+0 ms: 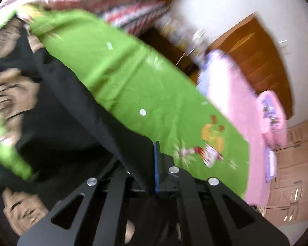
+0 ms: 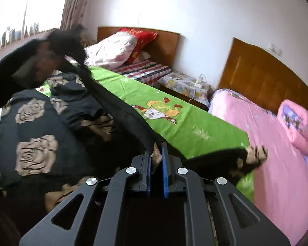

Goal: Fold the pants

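Observation:
The pants (image 2: pixel 37 127) are black with large tan rose prints and lie spread over a green sheet (image 2: pixel 174 123) on the bed. My right gripper (image 2: pixel 157 149) is shut on an edge of the pants, with black and tan fabric pinched between its blue pads. A taut black fold (image 2: pixel 117 106) runs from it up to the left gripper (image 2: pixel 57 47), which is blurred and held high at the far left. In the left wrist view the left gripper (image 1: pixel 152 149) is shut on black pants fabric (image 1: pixel 76 102) that drapes over its left finger.
A second bed with a pink sheet (image 2: pixel 267 143) and a pink rolled quilt (image 2: pixel 297 125) stands on the right. A nightstand (image 2: pixel 184 86) sits between wooden headboards (image 2: pixel 262 75). Pillows (image 2: pixel 117 49) lie at the far end. A window (image 2: pixel 26 6) is at the left.

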Demonstrator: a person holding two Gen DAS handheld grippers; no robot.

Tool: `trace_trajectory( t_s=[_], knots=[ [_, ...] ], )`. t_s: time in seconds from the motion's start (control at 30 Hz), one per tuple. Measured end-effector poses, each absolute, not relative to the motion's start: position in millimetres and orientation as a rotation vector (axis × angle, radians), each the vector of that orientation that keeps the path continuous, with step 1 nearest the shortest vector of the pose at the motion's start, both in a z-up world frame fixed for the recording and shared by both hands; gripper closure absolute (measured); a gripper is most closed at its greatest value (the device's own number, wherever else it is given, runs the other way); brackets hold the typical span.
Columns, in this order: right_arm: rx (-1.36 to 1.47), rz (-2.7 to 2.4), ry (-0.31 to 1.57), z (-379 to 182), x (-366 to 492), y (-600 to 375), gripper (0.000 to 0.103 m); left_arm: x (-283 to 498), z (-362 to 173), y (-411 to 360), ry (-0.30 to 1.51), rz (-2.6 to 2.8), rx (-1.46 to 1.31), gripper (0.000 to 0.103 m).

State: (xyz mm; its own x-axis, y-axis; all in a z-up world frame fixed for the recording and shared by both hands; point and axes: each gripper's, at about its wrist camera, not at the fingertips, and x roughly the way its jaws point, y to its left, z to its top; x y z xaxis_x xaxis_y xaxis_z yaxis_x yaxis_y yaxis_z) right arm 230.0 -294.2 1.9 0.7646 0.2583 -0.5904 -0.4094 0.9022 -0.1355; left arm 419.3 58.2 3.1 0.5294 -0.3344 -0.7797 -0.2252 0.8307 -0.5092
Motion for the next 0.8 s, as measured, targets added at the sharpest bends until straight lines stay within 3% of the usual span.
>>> trace_trajectory(
  t_s=[0.17,0.3,0.37,0.4,0.43,0.47,0.53,0.6,0.67,0.8],
  knots=[
    [-0.277,0.368,0.574,-3,157,-292,0.092,277,31,78,0.821,-0.168,-0.548,0.101],
    [-0.302,0.341,0.662,-35,122,-290,0.091,212,-15,76,0.861,-0.198,-0.533,0.1],
    [-0.325,0.32,0.717,-53,116,-285,0.083,203,-41,75,0.904,-0.207,-0.499,0.096],
    [-0.326,0.316,0.745,-61,112,-284,0.078,201,-57,75,0.933,-0.2,-0.497,0.091],
    [-0.316,0.31,0.764,-65,110,-283,0.067,204,-71,77,0.966,-0.22,-0.51,0.085],
    [-0.288,0.29,0.768,-65,104,-286,0.054,202,-79,82,0.979,-0.243,-0.539,0.077],
    [-0.206,0.284,0.741,-57,89,-296,0.041,198,-83,93,0.928,-0.315,-0.606,0.057],
    [-0.05,0.256,0.677,-43,68,-322,0.039,190,-78,104,0.902,-0.331,-0.629,0.028],
    [0.088,0.208,0.647,-40,56,-347,0.039,182,-72,119,0.848,-0.31,-0.646,0.02],
    [0.458,0.07,0.674,-60,59,-412,0.039,173,-76,128,0.845,-0.304,-0.662,0.02]
  ],
)
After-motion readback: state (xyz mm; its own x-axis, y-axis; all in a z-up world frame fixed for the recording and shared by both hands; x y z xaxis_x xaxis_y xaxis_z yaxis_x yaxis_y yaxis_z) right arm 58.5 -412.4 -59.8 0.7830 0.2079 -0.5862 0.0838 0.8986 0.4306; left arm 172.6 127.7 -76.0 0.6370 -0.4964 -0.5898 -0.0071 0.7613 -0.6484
